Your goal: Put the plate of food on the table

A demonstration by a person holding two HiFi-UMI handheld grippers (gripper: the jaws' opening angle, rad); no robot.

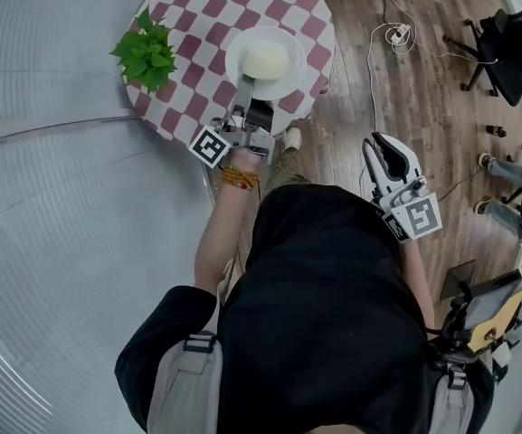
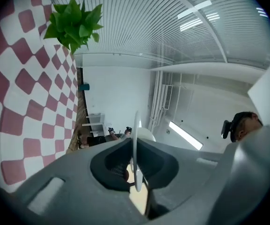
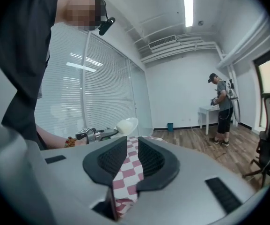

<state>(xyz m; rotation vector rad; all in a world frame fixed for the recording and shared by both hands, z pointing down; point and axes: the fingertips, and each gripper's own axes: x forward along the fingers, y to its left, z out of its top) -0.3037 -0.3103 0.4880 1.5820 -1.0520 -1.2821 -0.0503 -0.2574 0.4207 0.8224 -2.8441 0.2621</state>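
We find a black-and-white square marker (image 1: pixel 211 146) on the left claw (image 1: pixel 245 87) and another on the right claw (image 1: pixel 380 150). The left claw is clamped on the rim of the round white plate (image 1: pixel 289 42) with its pale mound of food (image 1: pixel 266 60), over the near edge of the round red-and-white checked table (image 1: pixel 197 25). The right claw hangs beyond that edge over the wooden floor (image 1: pixel 423 89), jaws slightly apart, nothing between them.

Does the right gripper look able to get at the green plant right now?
Probably not directly: the plant sits at the left edge of the table, with the plate and the left gripper holding it between it and the right gripper.
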